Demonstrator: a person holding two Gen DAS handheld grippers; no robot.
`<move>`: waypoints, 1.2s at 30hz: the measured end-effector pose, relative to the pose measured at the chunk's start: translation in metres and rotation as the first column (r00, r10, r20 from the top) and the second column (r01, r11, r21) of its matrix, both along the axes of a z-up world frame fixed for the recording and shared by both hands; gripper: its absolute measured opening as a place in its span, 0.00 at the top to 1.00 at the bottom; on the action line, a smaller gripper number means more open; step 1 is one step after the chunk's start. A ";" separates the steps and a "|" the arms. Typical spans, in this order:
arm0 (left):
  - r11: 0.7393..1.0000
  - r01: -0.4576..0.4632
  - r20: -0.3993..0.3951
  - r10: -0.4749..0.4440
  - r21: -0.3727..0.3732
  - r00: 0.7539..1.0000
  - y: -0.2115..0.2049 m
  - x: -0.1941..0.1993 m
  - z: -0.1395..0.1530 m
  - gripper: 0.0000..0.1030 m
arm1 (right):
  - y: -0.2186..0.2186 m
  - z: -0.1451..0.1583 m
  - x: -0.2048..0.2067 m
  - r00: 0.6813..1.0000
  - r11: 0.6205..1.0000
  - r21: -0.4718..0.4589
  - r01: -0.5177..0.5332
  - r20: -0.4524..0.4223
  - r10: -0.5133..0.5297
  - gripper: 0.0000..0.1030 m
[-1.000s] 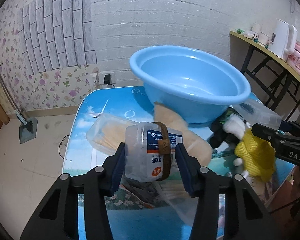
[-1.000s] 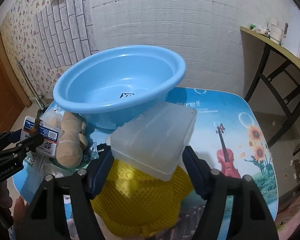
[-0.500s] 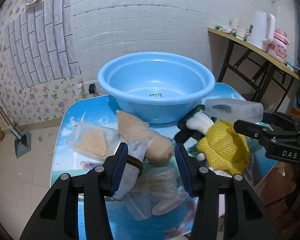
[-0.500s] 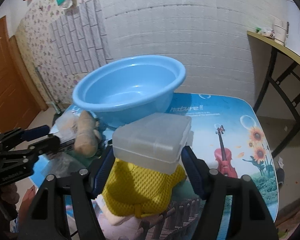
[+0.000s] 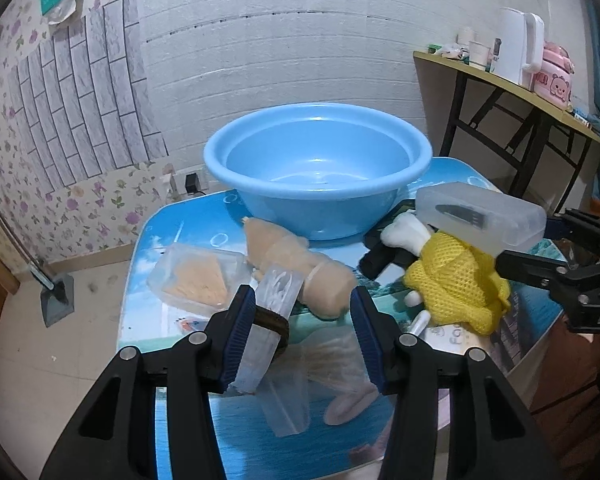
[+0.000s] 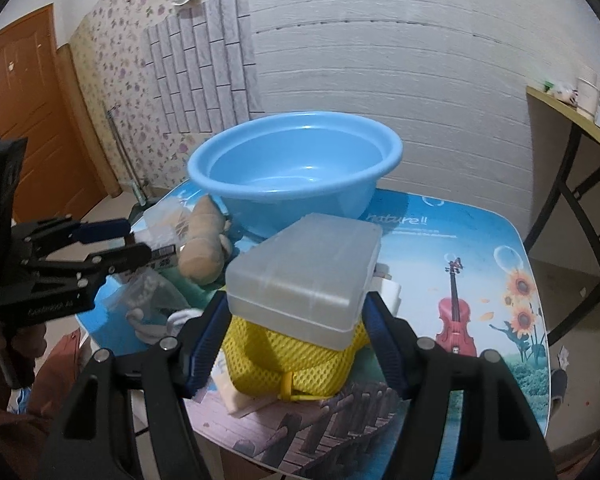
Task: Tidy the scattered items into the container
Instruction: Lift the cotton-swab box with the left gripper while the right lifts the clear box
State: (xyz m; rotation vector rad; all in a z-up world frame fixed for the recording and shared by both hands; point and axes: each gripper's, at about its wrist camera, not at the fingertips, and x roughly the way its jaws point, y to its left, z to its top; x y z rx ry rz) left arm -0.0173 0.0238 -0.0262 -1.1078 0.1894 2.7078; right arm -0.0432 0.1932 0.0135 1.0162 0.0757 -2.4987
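Tabletop (image 6: 440,248) reads "nature!!"; right claw (image 6: 296,320) clamps translucent case (image 6: 304,268); left claw (image 5: 302,312), touching labelled box (image 5: 276,292), state unclear.

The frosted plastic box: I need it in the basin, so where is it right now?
The frosted plastic box sits between the right gripper fingers, above the yellow mesh bundle, just short of the blue basin.

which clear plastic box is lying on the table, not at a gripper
The flat box with tan wedges inside, beside the beige roll. The frosted box is in the right gripper; the banded box is at the left gripper.
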 end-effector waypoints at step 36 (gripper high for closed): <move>0.997 -0.046 0.049 0.050 -0.063 0.998 -0.052 -0.018 -0.051 0.28 | -0.017 0.001 -0.027 0.990 0.988 0.068 0.141 0.007 -0.142 0.06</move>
